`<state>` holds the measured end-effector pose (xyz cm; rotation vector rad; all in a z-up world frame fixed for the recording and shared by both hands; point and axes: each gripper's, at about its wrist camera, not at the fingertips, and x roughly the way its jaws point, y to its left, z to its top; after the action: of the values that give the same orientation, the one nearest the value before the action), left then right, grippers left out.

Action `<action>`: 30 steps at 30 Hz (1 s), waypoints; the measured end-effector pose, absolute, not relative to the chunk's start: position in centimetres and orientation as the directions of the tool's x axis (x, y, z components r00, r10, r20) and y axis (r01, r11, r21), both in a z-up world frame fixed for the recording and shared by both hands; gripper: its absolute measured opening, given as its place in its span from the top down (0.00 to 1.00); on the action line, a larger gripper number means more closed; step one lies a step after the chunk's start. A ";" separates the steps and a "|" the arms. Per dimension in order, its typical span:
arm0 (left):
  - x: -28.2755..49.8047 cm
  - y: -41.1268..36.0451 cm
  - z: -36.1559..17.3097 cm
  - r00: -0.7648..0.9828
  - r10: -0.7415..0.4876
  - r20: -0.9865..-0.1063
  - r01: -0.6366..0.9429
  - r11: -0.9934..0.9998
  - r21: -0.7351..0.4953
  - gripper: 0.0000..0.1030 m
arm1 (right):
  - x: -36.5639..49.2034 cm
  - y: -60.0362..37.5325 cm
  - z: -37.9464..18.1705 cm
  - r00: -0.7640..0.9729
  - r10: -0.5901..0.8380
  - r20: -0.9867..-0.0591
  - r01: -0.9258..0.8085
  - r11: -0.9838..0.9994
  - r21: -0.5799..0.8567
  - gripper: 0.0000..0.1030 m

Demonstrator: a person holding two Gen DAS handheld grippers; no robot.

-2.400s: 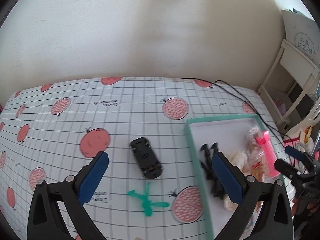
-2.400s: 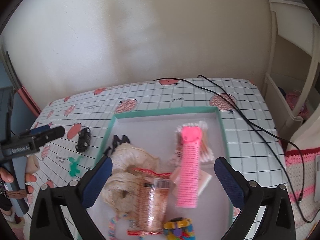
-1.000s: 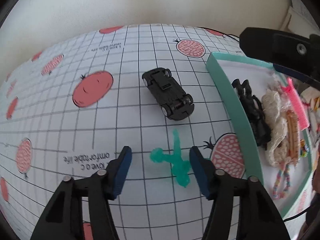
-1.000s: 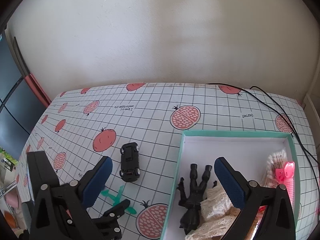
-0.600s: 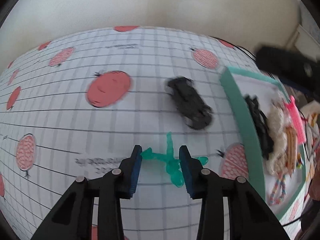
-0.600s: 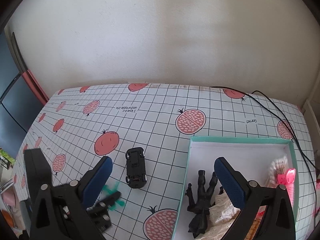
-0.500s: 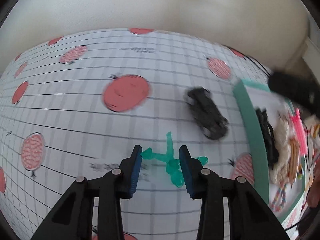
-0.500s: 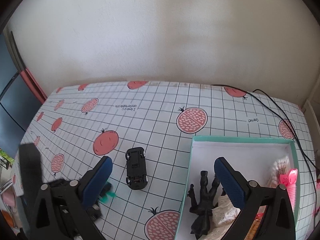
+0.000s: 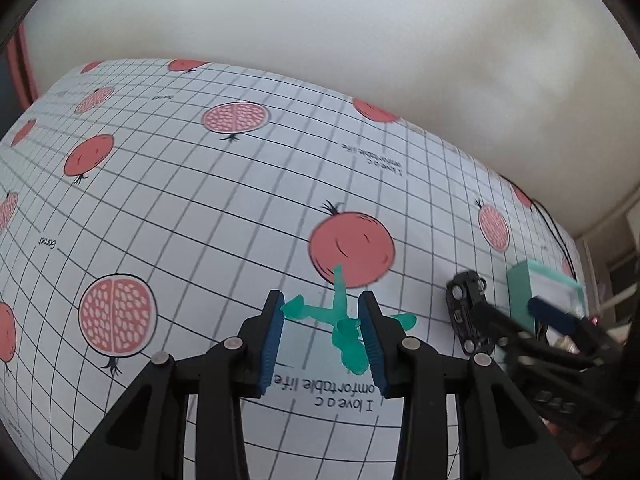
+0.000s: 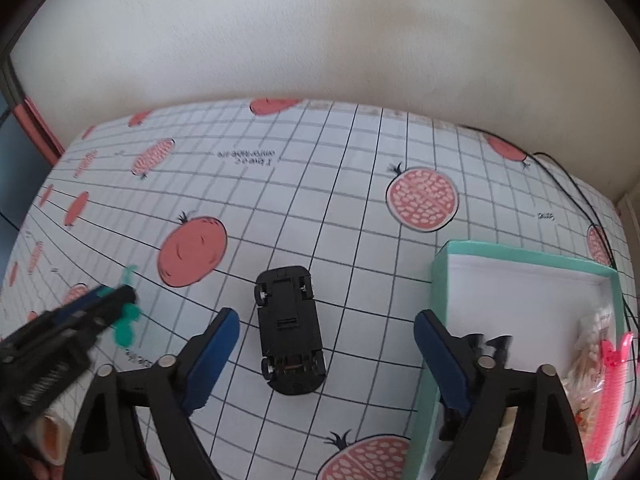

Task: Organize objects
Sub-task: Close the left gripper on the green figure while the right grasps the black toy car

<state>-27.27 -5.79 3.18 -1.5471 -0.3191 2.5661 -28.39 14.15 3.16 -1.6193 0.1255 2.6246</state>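
The desk (image 10: 360, 184) has a white cloth with a black grid and red fruit pictures, some whole and some cut open. It stands against a plain cream wall (image 10: 320, 32). A black cable (image 10: 580, 192) runs over the far right corner.

A green box (image 10: 440, 280) with a white inside sits on the right side of the desk. In it are a black figure (image 10: 494, 344), a pink comb (image 10: 612, 384) and a pack of cotton swabs (image 10: 592, 344), partly hidden.

The cloth has upside-down words that read "I love a comfortable life" (image 9: 324, 394). A small word, "Garnet" (image 9: 48, 243), is near the left edge.

The left gripper (image 9: 322, 328) is clenched on the green toy figure (image 9: 340, 320), which looks lifted a little off the cloth. Its blue pads touch the toy on both sides.

The right gripper (image 10: 326, 344) is spread wide and holds nothing. The black toy car (image 10: 289, 330) lies upside down on the desk between its fingers, wheels up, not touched.
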 end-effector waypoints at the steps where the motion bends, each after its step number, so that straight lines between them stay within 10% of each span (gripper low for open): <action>1: -27.5 -6.0 3.2 -0.467 0.222 -0.856 0.007 -0.967 -0.254 0.62 | -28.5 14.1 2.9 -0.441 0.006 -0.897 -0.091 -0.995 0.038 0.15; 13: -27.9 -6.5 2.9 -0.455 0.258 -0.852 0.025 -0.953 -0.302 0.62 | -29.7 13.4 0.6 -0.397 0.059 -0.916 -0.119 -0.993 -0.012 0.32; 23: -27.8 -5.9 2.9 -0.452 0.262 -0.852 0.013 -0.954 -0.300 0.62 | -29.6 13.2 1.1 -0.404 0.022 -0.914 -0.132 -0.991 0.034 0.66; 30: -27.7 -5.5 2.7 -0.448 0.262 -0.855 0.006 -0.955 -0.296 0.62 | -28.4 14.2 1.5 -0.406 -0.027 -0.913 -0.136 -0.987 0.090 0.66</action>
<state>-27.67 -5.53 2.69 -1.5584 -0.3868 2.5211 -28.38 14.21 1.55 -1.6740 0.2304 2.5707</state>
